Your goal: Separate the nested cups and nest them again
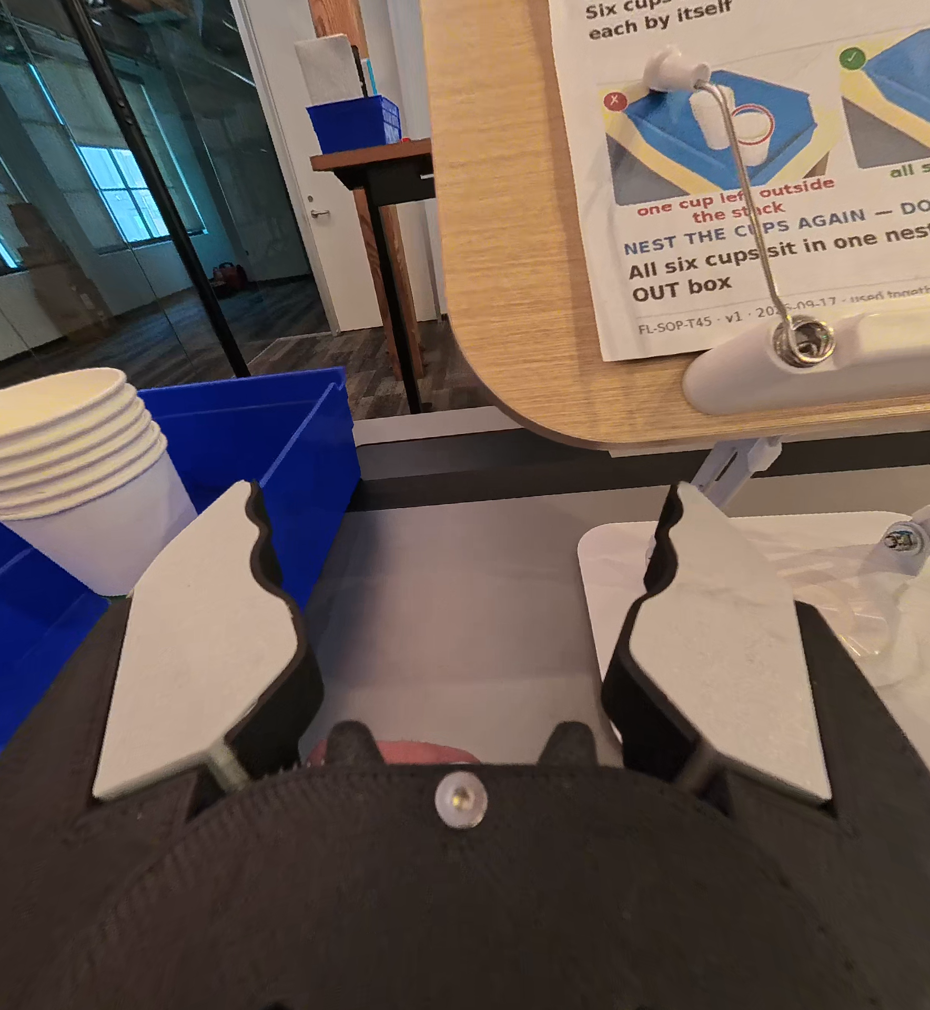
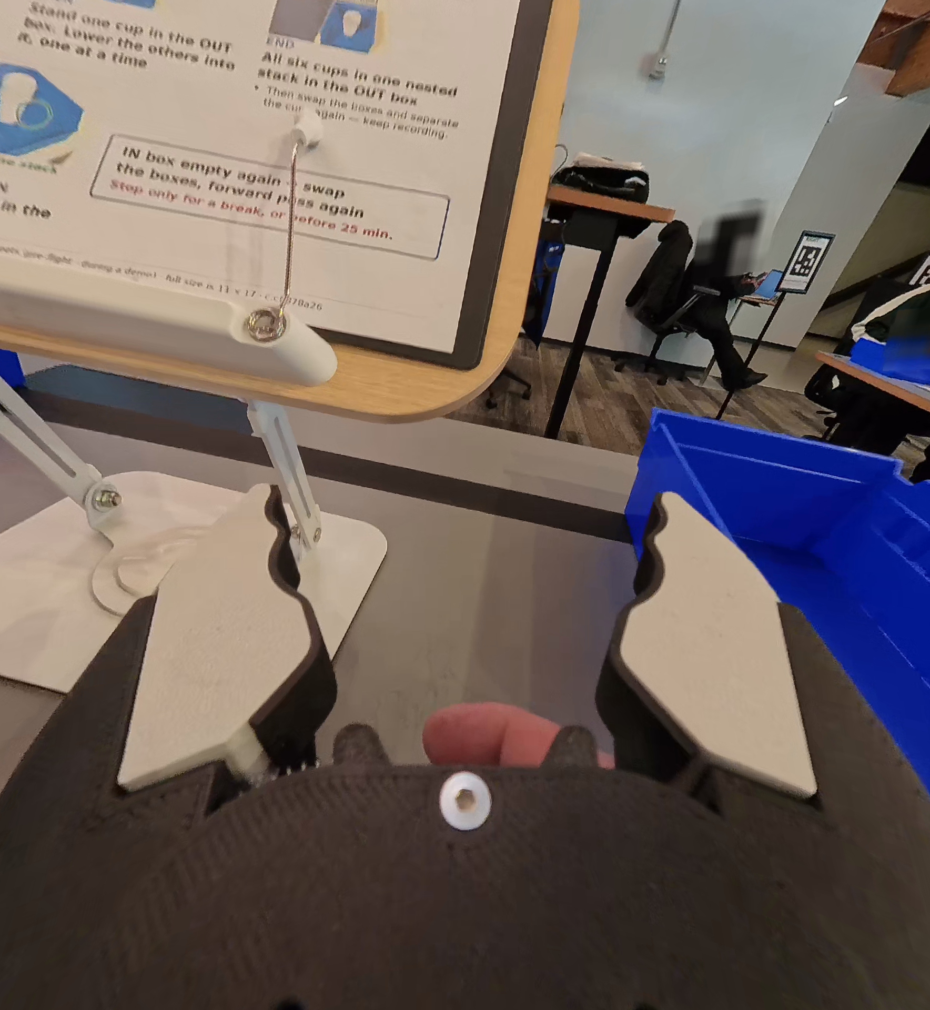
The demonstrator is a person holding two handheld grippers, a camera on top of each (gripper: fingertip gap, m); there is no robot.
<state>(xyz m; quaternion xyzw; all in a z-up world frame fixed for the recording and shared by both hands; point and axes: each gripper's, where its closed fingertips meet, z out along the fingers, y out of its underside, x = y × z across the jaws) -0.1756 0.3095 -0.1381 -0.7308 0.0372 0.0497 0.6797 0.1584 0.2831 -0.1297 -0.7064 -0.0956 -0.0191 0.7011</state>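
A stack of several nested white paper cups (image 1: pixel 64 470) stands upright in a blue bin (image 1: pixel 266 453) at the left of the left wrist view. My left gripper (image 1: pixel 463 503) is open and empty over the grey table, to the right of that bin; its left finger (image 1: pixel 206 601) lies in front of the cup stack without touching it. In the right wrist view, my right gripper (image 2: pixel 465 508) is open and empty above the table. A second blue bin (image 2: pixel 812 524) stands at its right; what shows of its inside holds no cups.
A wooden board (image 1: pixel 506 218) with a printed instruction sheet (image 1: pixel 752 164) stands on a white stand (image 2: pixel 25 590) between the two bins, also in the right wrist view (image 2: pixel 506 273). Beyond the table edge are desks, chairs and a seated person (image 2: pixel 725 311).
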